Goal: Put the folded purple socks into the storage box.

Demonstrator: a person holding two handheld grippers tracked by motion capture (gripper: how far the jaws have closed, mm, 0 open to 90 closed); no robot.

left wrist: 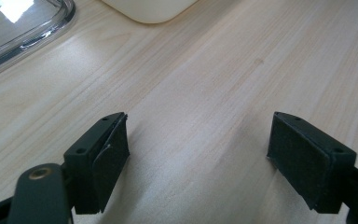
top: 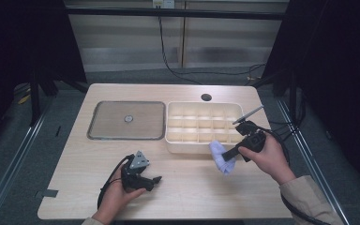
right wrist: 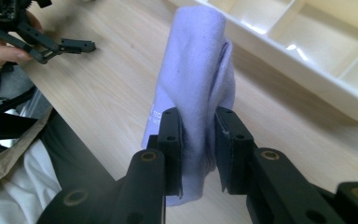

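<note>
Right gripper view: the two black jaws of the right gripper are pinched on a folded pale lilac cloth, which runs from between the pads away over the wooden table; small print shows on the fold beside one jaw, too small to read. Past the cloth, on the far right, lies a cream divided tray with open compartments. In the high view, the right gripper holds the cloth just in front of the tray's near wall, right of the table's middle, and the right hand comes in from the lower right in a tan sleeve. In the left gripper view, the left gripper's jaws stand wide apart with bare tabletop between them. From above, the left gripper sits low near the front edge, left of centre, held by the left hand, well apart from the cloth. A flat metal tray lies on the far left, just beside the divided tray.
</note>
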